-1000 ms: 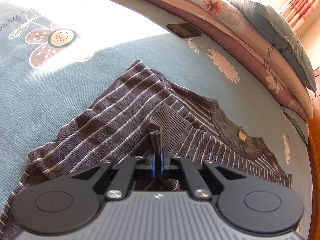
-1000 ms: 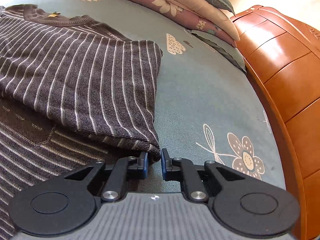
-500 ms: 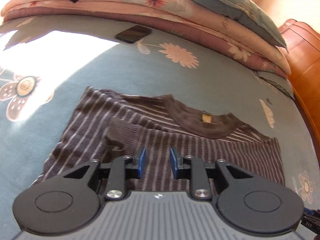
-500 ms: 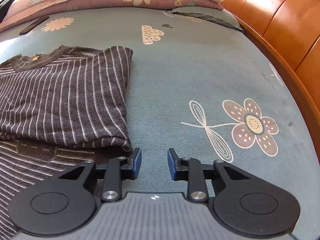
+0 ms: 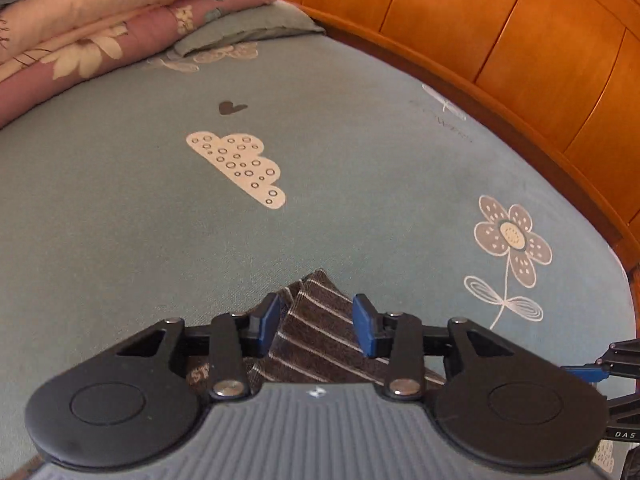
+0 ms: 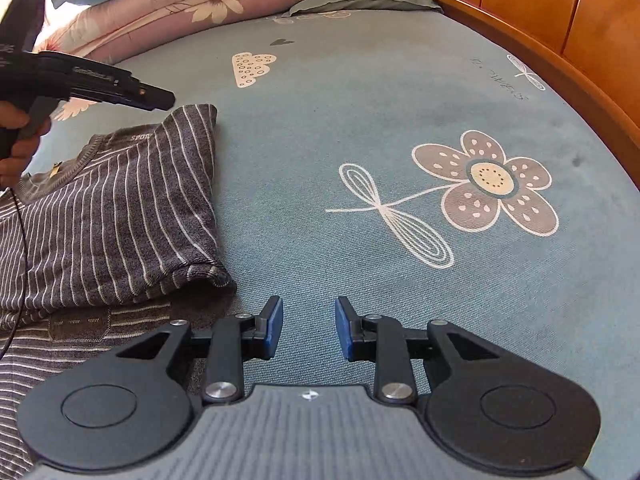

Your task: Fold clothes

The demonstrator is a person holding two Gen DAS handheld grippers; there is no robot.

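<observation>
A dark grey sweater (image 6: 120, 208) with thin white stripes lies partly folded on the blue-grey bedsheet (image 6: 360, 120), collar toward the quilts. In the left wrist view my left gripper (image 5: 316, 316) hovers over the sweater's corner (image 5: 320, 340). Its jaws are opening, and the cloth shows between the blue pads (image 5: 270, 318) without being pinched. The right wrist view shows that gripper (image 6: 160, 100) in a hand (image 6: 20, 144) above the sweater's shoulder. My right gripper (image 6: 308, 320) stands open over bare sheet, just right of the sweater's folded edge, with nothing between its fingers.
Folded floral quilts and pillows (image 5: 80, 40) are stacked along the far side of the bed. An orange wooden headboard (image 5: 520, 60) curves round the right side. A thin black cable (image 6: 20, 240) trails over the sweater at the left.
The left gripper let go of the sleeve cuff, opened, and swung right to the sweater's far corner. The right gripper opened off the folded edge and turned toward the bare sheet.
</observation>
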